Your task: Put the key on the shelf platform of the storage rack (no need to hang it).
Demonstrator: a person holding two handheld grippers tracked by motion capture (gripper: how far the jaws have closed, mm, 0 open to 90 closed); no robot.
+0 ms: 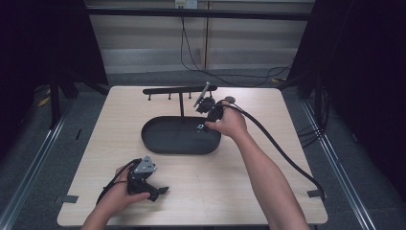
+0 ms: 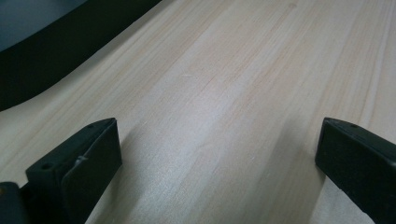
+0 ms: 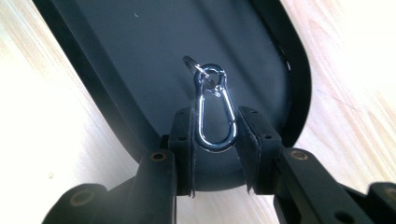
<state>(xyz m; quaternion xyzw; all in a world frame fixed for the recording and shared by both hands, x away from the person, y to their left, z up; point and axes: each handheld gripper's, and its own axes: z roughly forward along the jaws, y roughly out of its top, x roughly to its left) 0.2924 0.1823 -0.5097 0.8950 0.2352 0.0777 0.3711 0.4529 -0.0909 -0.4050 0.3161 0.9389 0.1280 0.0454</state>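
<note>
Right gripper (image 3: 214,133): jaws closed in on a carabiner (image 3: 213,109), pads pressing its two long sides. Silver clip, long axis running straight away from the gripper along the jaw line. Rounded end sits down between the pads; the eye end points outward, past the fingertips. A small ring (image 3: 192,63) threads through that eye and lies off to one side of it.

Carabiner is held above the tray (image 3: 116,56), a black oval dish, near one of its rounded ends. Whether the clip touches the tray floor cannot be told.

High view: right hand (image 1: 231,123) at the tray's far right end, gripper (image 1: 207,125) pointing back over the rim (image 1: 158,148); a small glint there marks the carabiner (image 1: 199,127). A black stand (image 1: 181,91) rises from the tray's far side, its crossbar carrying short pegs. Thick cable (image 1: 282,148) trails from the right gripper across the table (image 1: 268,191) to its near right corner.

Left gripper (image 1: 161,191): resting on the table near the front left, well apart from the tray, held by the left hand (image 1: 119,194). In the left gripper view its jaws stand wide apart with bare wood between them, nothing gripped. Dark edge of the tray (image 2: 56,51) shows at upper left there.
</note>
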